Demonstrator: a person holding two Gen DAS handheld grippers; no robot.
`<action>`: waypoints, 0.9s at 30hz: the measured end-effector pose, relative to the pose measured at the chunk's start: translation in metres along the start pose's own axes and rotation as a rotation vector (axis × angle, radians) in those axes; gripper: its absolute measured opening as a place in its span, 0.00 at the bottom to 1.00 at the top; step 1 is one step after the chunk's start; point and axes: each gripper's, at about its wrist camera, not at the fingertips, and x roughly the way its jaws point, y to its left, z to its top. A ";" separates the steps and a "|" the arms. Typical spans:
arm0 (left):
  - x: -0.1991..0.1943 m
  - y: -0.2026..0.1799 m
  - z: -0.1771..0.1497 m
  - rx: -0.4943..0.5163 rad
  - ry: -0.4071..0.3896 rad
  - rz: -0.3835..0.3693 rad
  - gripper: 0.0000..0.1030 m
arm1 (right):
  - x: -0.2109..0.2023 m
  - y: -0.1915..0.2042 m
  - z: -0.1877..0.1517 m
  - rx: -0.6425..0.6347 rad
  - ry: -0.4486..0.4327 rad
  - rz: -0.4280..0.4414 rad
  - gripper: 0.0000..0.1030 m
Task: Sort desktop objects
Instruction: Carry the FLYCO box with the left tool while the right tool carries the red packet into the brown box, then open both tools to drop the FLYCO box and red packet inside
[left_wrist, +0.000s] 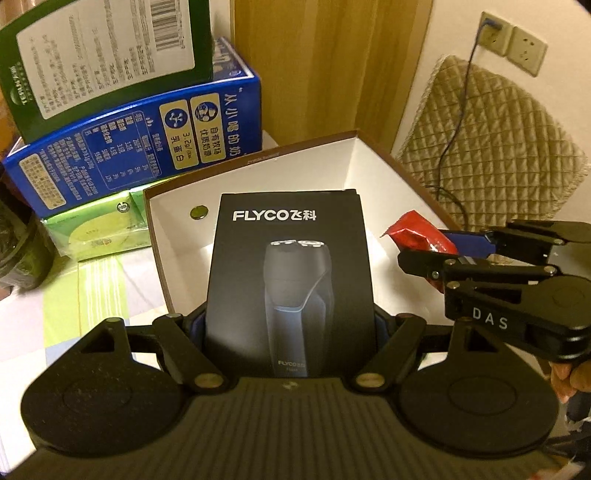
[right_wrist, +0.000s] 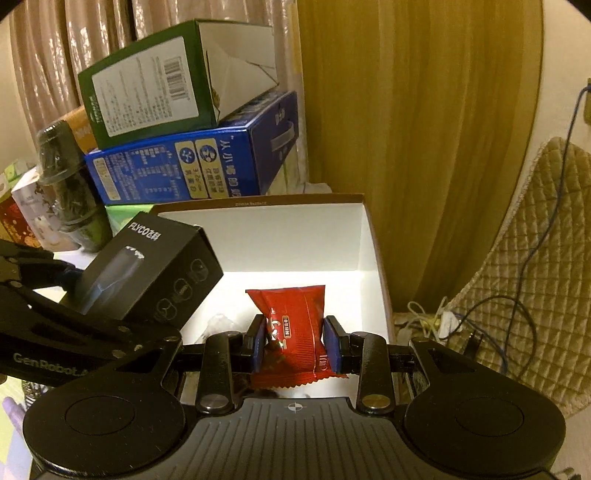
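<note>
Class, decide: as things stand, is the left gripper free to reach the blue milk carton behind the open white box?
Probably not yet: the left gripper is shut on the black FLYCO shaver box, over the open white box. The blue milk carton also carries a green box.

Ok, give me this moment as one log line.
left claw: shut on shaver box | right claw: shut on red packet | both over open white box

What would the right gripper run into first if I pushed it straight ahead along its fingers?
Most likely the white far wall of the open box. The right gripper is shut on the red snack packet over the box's bare floor, and nothing shows between them. Depth is hard to judge, so the packet would probably touch first.
</note>
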 end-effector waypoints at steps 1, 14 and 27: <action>0.004 0.001 0.002 0.004 0.002 0.007 0.74 | 0.003 0.000 0.001 -0.002 0.003 0.000 0.30; 0.052 0.007 0.019 0.012 0.050 0.062 0.74 | 0.035 -0.005 0.011 -0.026 0.036 -0.025 0.30; 0.058 0.014 0.026 0.009 0.035 0.063 0.79 | 0.040 -0.007 0.011 -0.024 0.042 -0.028 0.30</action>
